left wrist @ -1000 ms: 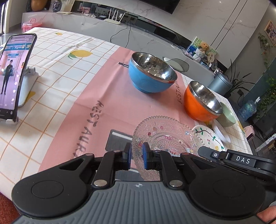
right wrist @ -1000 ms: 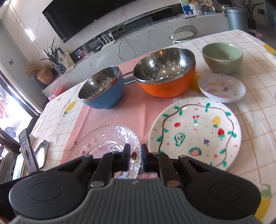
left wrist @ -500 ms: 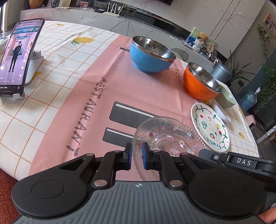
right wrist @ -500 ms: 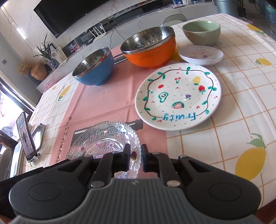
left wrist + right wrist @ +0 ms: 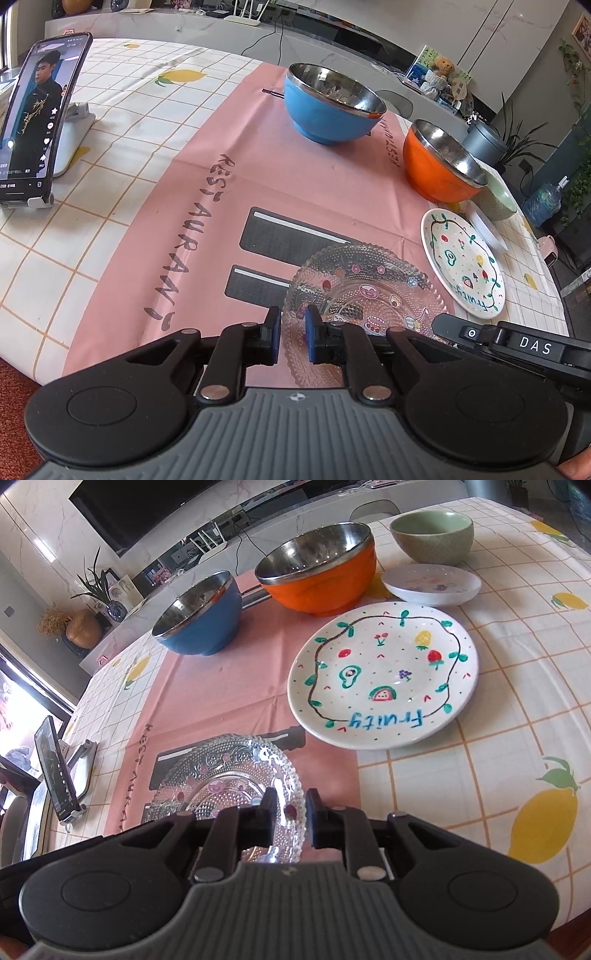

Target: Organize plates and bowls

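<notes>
Glass plate [image 5: 364, 291] is being set on the pink mat [image 5: 207, 206]: left tool [image 5: 293, 334] clamped on its rim, right tool [image 5: 291, 818] opening around it. Painted plate [image 5: 384, 675], bowls still unstacked.

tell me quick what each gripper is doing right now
left gripper: jaws shut on the glass plate rim
right gripper: jaws opening, glass plate rim between them

Left tool [image 5: 293, 334] astride glass plate [image 5: 364, 291] rim
</notes>
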The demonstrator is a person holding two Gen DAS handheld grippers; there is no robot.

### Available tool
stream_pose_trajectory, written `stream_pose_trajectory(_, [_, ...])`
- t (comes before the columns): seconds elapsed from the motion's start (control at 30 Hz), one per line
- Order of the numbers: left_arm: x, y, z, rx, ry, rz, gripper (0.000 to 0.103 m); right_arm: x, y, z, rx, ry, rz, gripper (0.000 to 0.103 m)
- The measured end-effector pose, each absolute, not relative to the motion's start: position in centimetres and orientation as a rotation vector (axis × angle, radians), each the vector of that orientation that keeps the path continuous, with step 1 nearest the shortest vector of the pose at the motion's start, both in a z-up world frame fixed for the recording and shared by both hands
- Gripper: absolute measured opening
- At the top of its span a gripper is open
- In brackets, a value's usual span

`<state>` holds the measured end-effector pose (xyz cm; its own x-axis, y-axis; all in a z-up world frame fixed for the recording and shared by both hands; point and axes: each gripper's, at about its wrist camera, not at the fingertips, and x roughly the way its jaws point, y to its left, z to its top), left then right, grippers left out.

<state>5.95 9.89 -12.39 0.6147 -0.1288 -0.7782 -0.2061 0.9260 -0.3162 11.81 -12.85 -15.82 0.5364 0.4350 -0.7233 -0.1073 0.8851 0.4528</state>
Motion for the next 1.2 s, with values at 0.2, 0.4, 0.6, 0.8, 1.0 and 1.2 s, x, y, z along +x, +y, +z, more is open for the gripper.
stream_pose_trajectory(0.2, [5.5, 9.7, -10.4, -0.378, 0.855, 0.053, 0.031, 11.1, -13.3, -14.1, 0.345, 0.9, 0.35, 0.037])
stream_pose_trajectory(0.4, [5.7, 7.9, -8.6, -0.371, 0.82, -0.005, 0.038, 9.9, -14.4, -12.6, 0.316, 0.83, 0.355, 0.045])
stream_pose_trajectory(0.6, [7.0, 4.4, -7.9, -0.325, 0.822, -0.088, 0.047, 9.0, -16.4, -11.7, 0.305, 0.762, 0.314, 0.051])
stream_pose_trajectory(0.8, [9.0, 2.0, -7.8, -0.305, 0.841, -0.13, 0.051, 9.3, -19.8, -11.8, 0.374, 0.722, 0.246, 0.069])
stream_pose_trajectory(1.0, [11.2, 0.6, -8.1, -0.292, 0.858, -0.139, 0.051, 10.3, -23.1, -13.0, 0.449, 0.73, 0.153, 0.07])
stream_pose_trajectory(1.2, [13.6, 0.1, -9.2, -0.321, 0.905, -0.138, 0.052, 11.6, -25.2, -14.3, 0.499, 0.742, 0.085, 0.067])
